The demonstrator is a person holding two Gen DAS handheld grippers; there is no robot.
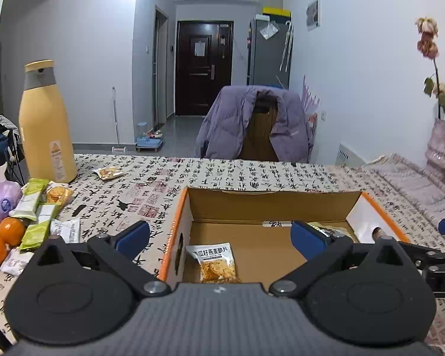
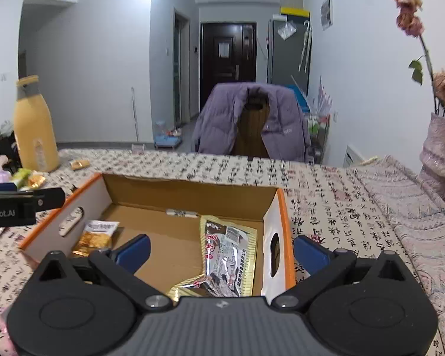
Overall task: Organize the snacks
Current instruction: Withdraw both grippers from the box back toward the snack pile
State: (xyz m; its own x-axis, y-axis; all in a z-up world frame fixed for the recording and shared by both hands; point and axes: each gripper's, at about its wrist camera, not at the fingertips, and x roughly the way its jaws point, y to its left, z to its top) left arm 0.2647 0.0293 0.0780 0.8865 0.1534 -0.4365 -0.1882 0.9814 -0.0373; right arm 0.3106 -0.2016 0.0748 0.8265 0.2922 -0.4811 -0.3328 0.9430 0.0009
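- My left gripper [image 1: 219, 238] is released, jaws spread wide with nothing between them; it hangs over the near left part of the cardboard box [image 1: 267, 200].
- My right gripper [image 2: 221, 250] is likewise released and empty, over the near right part of the same box, its right pad outside the orange-edged wall.
- Inside the box: a small orange cracker packet [image 1: 213, 262] on the floor at the left, and a longer gold-and-silver pouch [image 2: 227, 256] at the right, its long axis running away from me, near to far.
- The snacks not yet sorted lie on the table [image 1: 222, 175] well off to the left of the box: green bars [image 1: 32, 201], white sachets and an orange packet in a loose heap [image 1: 56, 193]. The left gripper is clearly the nearer one; I judge its next reach goes left.
- Beyond them, one small packet [image 1: 108, 173] sits alone beside the yellow bottle [image 1: 46, 124]; what it holds I cannot quite make out.
- Oranges [image 1: 11, 231] crowd the heap's near edge.
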